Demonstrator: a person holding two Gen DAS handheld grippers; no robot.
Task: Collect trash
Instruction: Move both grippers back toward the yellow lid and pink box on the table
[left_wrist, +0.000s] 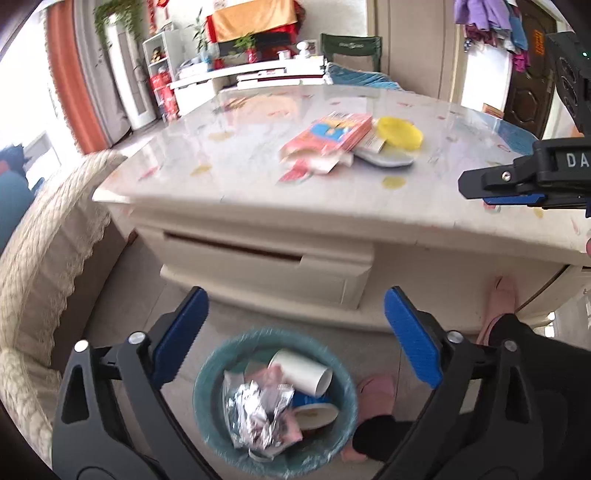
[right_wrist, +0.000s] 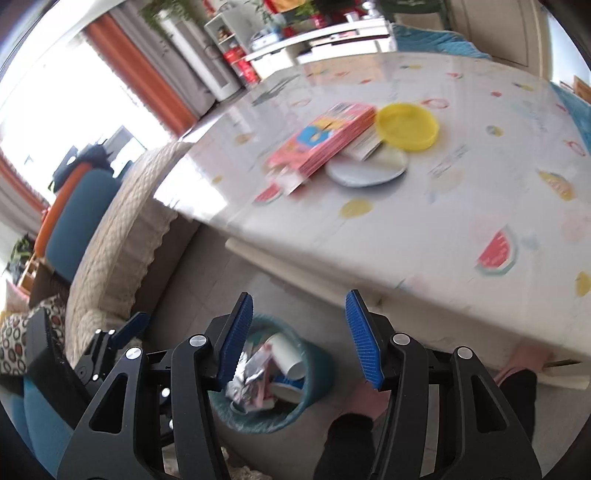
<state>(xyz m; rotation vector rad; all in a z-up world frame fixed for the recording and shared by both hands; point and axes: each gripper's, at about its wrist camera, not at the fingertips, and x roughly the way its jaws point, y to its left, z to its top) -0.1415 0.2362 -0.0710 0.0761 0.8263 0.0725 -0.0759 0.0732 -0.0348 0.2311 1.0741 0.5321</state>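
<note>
table (left_wrist: 258, 177): pale glossy top printed with fruit slices, a drawer front below the near edge; fills the upper half of both wrist views.
sofa (left_wrist: 48, 229): cream lace-edged cover, standing beside the table's left end.
bin (left_wrist: 207, 373): round teal waste bin with a clear liner, on the floor in front of the table, below both grippers (both views blurred here).
bin contents: a white paper cup (left_wrist: 303, 371) lying on its side, crumpled silver foil wrapper (left_wrist: 255, 410), a second cup with a blue wall (left_wrist: 314, 410), pink scraps; all inside the rim.
pink carton (left_wrist: 328, 138): flattened box with a blue and yellow print, on the table top, one end torn open, its far end lying over the white plate.
yellow lid (left_wrist: 400, 133): round, shallow, touching the carton's right end, partly over the plate.
white plate (left_wrist: 384, 158): small disc lying flat under the carton and the lid.
left gripper (left_wrist: 295, 339): above the bin, blue pads set wide apart, nothing between the jaws.
right gripper (right_wrist: 299, 336): also over the bin, pads about half apart, jaws empty; seen from the left wrist view it enters at the right edge over the table.
person: dark trouser legs and pink slippers (left_wrist: 373, 395) on the floor just right of the bin.
</note>
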